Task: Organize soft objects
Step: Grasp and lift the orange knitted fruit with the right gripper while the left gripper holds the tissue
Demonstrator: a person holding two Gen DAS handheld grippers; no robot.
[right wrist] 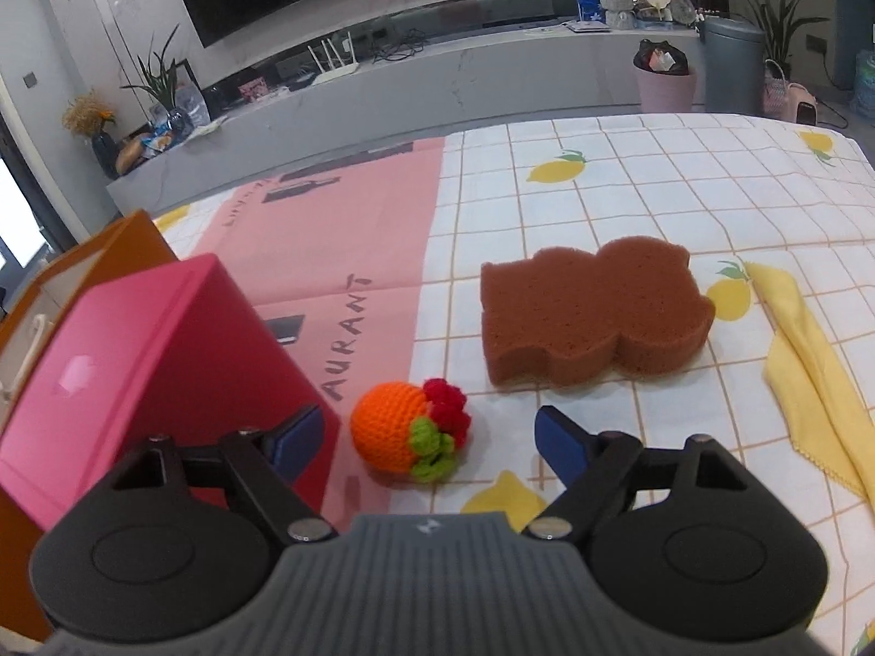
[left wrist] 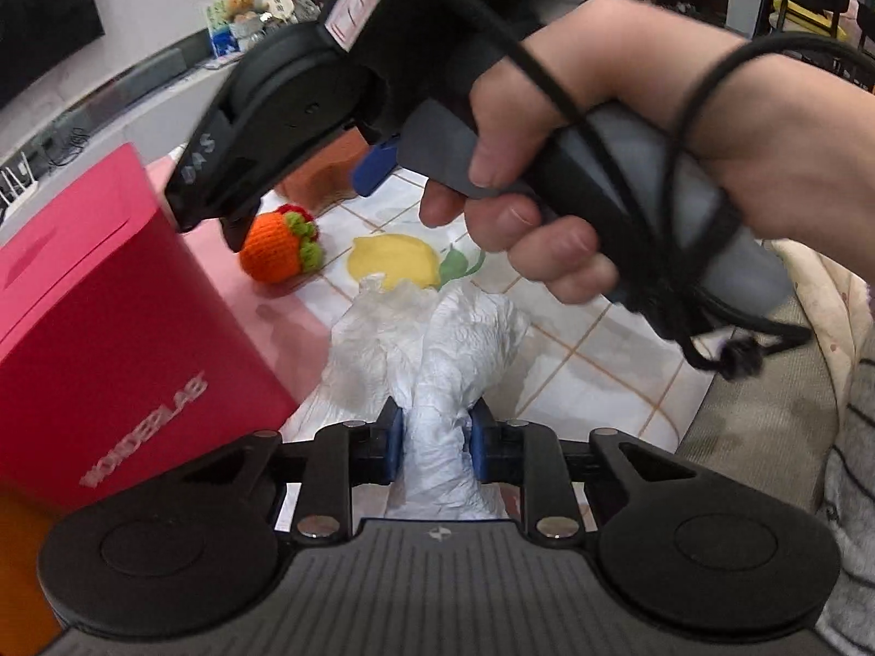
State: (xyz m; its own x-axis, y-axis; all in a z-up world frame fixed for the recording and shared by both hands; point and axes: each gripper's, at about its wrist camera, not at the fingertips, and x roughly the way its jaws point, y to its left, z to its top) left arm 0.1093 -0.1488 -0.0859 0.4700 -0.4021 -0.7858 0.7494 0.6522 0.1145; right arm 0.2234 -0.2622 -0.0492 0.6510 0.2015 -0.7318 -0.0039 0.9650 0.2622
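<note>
While lowered: both tongs
Left tongs (left wrist: 436,440): clamped on crumpled white plastic bag (left wrist: 437,350)
Right tongs (right wrist: 424,440): spread wide around orange crocheted fruit (right wrist: 407,432), not touching

Bright, even indoor light in both views; soft short shadows under the crocheted orange (right wrist: 407,432) and sponge (right wrist: 593,317). Strong fisheye bending at the edges. Left wrist view: motion blur on the red box (left wrist: 109,328) and hand (left wrist: 629,164). Pale glare patch on the box top.
</note>
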